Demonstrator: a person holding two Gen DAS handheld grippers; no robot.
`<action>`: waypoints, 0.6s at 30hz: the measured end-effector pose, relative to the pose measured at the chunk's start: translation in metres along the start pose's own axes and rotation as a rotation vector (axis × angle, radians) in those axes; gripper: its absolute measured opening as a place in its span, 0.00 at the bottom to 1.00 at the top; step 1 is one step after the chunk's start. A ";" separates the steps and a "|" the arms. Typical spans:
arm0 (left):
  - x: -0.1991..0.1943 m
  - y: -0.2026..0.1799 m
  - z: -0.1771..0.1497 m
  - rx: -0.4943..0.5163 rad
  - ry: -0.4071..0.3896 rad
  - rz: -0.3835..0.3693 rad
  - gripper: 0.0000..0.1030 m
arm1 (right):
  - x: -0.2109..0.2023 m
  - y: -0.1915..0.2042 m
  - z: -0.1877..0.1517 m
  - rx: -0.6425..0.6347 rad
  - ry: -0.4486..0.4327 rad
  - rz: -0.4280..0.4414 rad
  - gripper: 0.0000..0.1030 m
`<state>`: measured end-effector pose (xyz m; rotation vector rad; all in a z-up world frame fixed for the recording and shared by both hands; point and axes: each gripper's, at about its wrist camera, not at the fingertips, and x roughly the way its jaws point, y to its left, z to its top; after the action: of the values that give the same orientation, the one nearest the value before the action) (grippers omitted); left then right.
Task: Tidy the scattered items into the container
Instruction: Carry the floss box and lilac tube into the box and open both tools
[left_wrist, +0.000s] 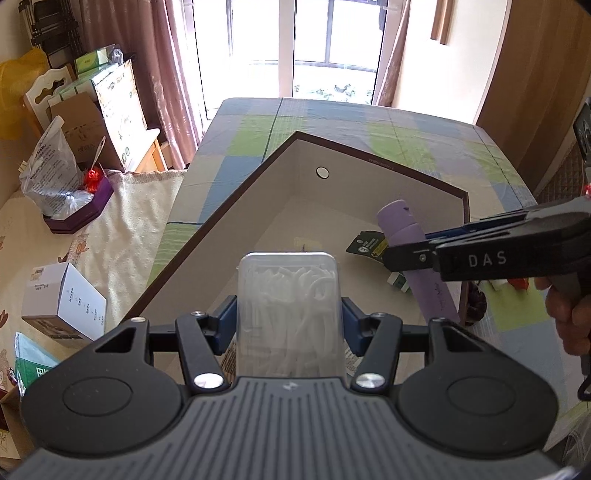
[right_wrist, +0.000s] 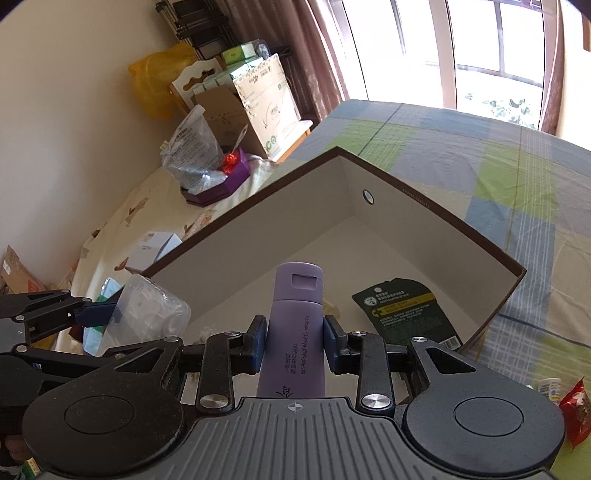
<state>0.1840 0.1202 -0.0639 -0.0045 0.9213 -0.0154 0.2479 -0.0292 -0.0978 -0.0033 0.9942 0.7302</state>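
Hovering over box (left_wrist: 369, 162): left gripper (left_wrist: 288, 317) clamping floss case (left_wrist: 288, 295), right gripper (right_wrist: 294, 341) clamping purple tube (right_wrist: 295, 325).

Two grippers here: the left gripper (left_wrist: 288, 317) clamps one clear case (left_wrist: 288, 306) of floss picks, and the right gripper (right_wrist: 294, 341) clamps one purple tube (right_wrist: 293, 332). One box (right_wrist: 424, 206) sits open on the bed, brown-rimmed, with one round magnet (left_wrist: 322, 172) on its far wall. Inside, one dark green sachet (right_wrist: 410, 310) lies flat. Near the bed's right edge, outside the box, one small white-and-green bottle (right_wrist: 549, 388) and one red packet (right_wrist: 576, 410). One hand (left_wrist: 569, 314) shows, gripping the right tool.
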 end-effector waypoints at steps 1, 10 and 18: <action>0.003 -0.001 -0.001 -0.003 0.007 0.000 0.51 | 0.004 -0.001 -0.001 -0.006 0.010 -0.005 0.34; 0.028 0.000 -0.016 -0.041 0.068 0.020 0.51 | 0.028 -0.004 -0.012 -0.145 0.096 -0.045 0.34; 0.040 -0.004 -0.025 -0.064 0.101 0.026 0.51 | 0.043 -0.011 -0.014 -0.219 0.149 -0.097 0.20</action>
<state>0.1882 0.1161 -0.1109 -0.0516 1.0226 0.0382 0.2578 -0.0185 -0.1419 -0.2985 1.0440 0.7549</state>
